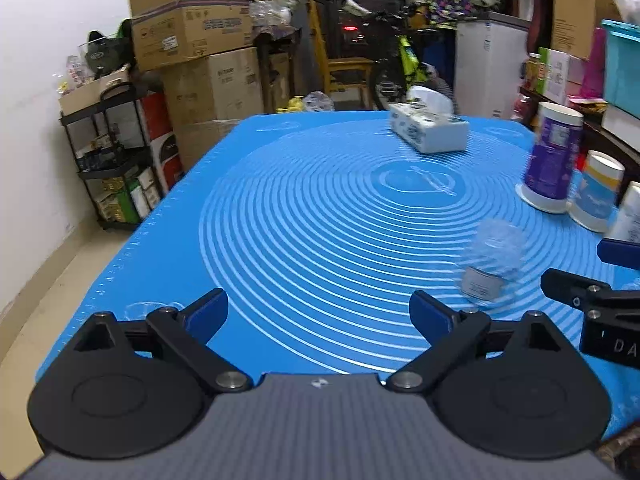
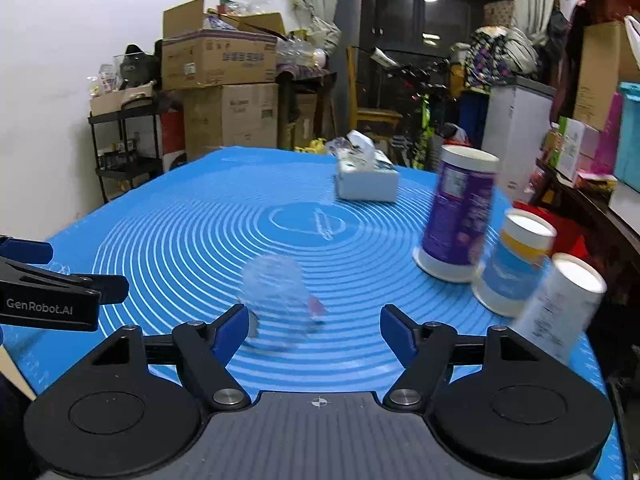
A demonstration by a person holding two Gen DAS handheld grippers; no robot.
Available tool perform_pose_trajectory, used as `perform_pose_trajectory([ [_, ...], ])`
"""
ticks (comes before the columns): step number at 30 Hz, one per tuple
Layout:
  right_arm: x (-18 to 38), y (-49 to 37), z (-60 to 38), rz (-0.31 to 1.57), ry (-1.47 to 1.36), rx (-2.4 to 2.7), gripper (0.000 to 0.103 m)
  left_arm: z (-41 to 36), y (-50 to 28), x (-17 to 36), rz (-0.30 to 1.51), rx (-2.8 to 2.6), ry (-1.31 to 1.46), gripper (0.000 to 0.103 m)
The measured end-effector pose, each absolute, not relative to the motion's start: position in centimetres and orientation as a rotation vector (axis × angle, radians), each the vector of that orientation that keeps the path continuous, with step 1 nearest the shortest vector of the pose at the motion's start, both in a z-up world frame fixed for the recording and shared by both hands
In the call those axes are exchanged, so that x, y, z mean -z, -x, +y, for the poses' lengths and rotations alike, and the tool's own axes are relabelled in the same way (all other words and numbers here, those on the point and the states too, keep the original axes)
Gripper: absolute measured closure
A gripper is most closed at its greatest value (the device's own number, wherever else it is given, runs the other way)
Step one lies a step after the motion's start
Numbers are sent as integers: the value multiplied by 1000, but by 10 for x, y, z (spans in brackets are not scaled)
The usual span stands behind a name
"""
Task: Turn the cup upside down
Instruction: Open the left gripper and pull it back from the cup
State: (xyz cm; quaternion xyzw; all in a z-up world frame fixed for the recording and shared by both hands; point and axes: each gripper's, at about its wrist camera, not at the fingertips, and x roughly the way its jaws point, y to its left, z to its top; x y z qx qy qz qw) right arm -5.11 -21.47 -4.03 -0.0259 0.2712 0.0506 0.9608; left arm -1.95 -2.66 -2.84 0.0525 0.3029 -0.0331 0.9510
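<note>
A clear plastic cup (image 2: 276, 300) stands on the blue mat (image 2: 200, 232), blurred, just ahead of my right gripper (image 2: 316, 330) and nearer its left finger. The cup also shows in the left wrist view (image 1: 494, 264), right of my left gripper (image 1: 320, 312). Both grippers are open and empty. Whether the cup's mouth faces up or down is too blurred to tell. The right gripper shows at the right edge of the left wrist view (image 1: 592, 276); the left gripper shows at the left edge of the right wrist view (image 2: 60, 272).
A purple canister (image 2: 460, 216) and two smaller paper cups (image 2: 516, 260) stand on the mat's right side. A tissue box (image 2: 366, 178) sits at the far end. Stacked cardboard boxes (image 2: 224, 80) and a black shelf (image 2: 124, 148) stand beyond the table.
</note>
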Motion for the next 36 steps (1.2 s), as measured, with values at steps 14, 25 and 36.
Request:
perform_pose_trajectory([
  [14,40,84,-236,664,13,-84,26,-52,51,32,654,145,-124,7],
  [25,41,91,-237,691,12,-57,26,-57,56,34,670,164,-134,7],
  [36,42,90,-239,707,12,-53,26,-57,58,36,673,164,-132,7],
])
